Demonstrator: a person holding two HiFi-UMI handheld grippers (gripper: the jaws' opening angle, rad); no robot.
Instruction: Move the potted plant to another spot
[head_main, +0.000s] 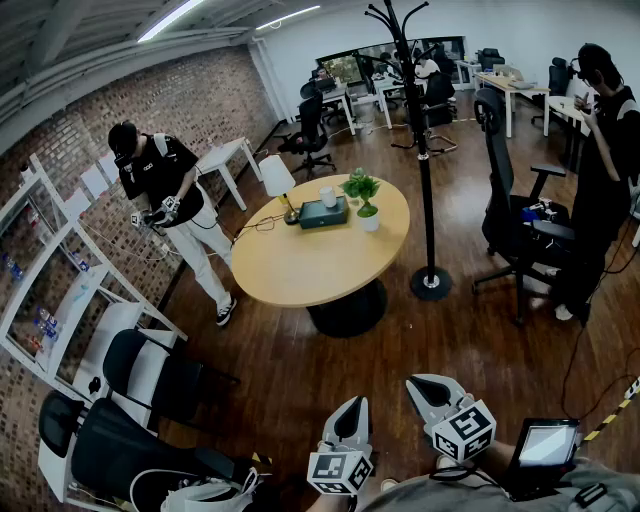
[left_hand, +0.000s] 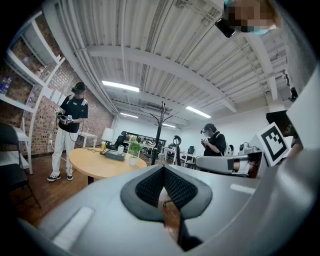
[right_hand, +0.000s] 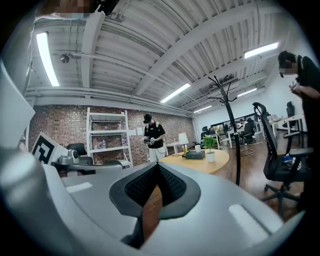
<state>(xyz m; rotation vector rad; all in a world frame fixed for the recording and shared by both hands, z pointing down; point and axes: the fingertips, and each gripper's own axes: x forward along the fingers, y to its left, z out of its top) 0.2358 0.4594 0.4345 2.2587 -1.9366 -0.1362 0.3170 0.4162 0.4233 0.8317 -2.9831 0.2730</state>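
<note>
Far off, potted plant (head_main: 362, 190) tiny, indistinct, left hand-held gripper (head_main: 351, 406) and right hand-held gripper (head_main: 424, 385) closed, empty

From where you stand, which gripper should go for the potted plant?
Right, narrowly. Both grippers are shut, empty and far from the table. The right gripper reaches further forward than the left gripper, and the potted plant stands near the table's right edge, with the box crowding its left side.
</note>
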